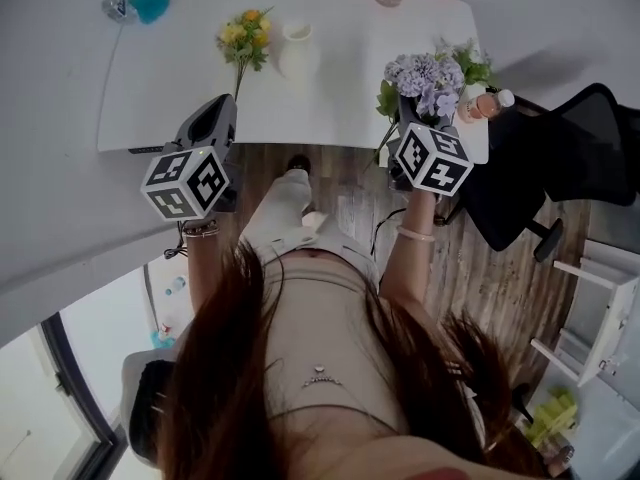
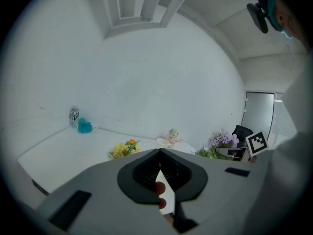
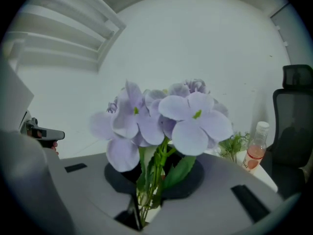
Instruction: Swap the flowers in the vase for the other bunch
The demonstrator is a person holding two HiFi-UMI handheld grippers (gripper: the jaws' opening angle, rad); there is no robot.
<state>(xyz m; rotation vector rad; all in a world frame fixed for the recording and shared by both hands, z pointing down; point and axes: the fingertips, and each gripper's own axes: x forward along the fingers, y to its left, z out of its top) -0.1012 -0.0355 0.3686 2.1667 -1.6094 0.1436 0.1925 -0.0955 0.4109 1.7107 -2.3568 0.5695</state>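
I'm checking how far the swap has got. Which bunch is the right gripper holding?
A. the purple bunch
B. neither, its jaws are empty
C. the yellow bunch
A: in the right gripper view, the right gripper is closed on the green stems of the purple bunch, while the yellow bunch lies on the table beside the white vase.
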